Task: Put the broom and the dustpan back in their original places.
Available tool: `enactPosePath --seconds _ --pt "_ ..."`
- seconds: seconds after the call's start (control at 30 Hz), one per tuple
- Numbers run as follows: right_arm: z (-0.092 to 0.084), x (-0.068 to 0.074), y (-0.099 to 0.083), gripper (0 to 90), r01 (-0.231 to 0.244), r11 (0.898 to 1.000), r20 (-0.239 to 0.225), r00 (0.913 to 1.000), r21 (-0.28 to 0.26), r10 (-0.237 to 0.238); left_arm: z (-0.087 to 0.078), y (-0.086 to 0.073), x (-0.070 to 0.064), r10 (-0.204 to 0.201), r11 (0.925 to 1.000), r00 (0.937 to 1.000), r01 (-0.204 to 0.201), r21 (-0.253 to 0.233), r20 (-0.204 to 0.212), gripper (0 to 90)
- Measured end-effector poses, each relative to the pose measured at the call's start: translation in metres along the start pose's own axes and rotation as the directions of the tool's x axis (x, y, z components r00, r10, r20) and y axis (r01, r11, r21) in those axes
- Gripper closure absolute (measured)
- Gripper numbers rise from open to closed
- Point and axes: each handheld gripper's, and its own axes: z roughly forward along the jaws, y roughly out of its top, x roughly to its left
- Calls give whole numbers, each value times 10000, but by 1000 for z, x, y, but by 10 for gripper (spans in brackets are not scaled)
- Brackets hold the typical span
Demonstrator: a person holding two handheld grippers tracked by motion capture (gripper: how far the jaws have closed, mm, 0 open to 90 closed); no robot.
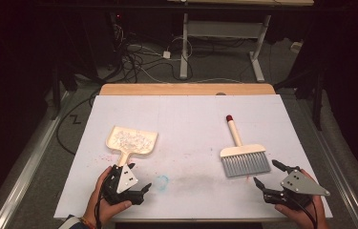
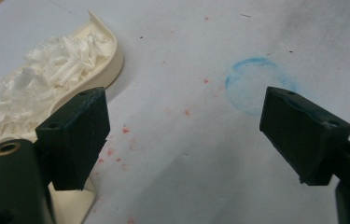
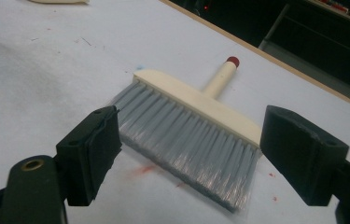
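Dustpan (image 1: 131, 141), filled with white paper shreds (image 1: 130, 139), is laid on the left of the white table (image 1: 186, 119), its handle just beside the left gripper (image 1: 131, 183), whose jaws are spread apart on nothing. The brush (image 1: 241, 155) is laid flat at the right, bristles near the right gripper (image 1: 268, 174), jaws likewise held apart.

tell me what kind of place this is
Probably a lab or workshop test bench: a white-covered table holding a dustpan and brush, with loose cables on the floor and a desk frame behind.
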Motion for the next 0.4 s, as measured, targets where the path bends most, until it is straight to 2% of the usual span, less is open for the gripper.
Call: enactPosePath --seconds 0.13,0.23,0.3,0.4 --pt "0 -3 0 206 120 9999 12 9999 88 -120 2 0 1 19 10000 10000 -19 41 2 156" --pt "-2 -9 0 206 -145 9999 128 9998 -32 145 2 1 0 -114 9999 9999 114 76 66 156" --pt "-2 -11 -1 206 -172 9998 182 9997 -36 173 3 2 0 -16 10000 10000 16 35 -28 156" --pt "-2 -13 -2 206 -293 9996 166 9994 -30 293 5 3 0 -194 9998 9998 194 93 14 156"
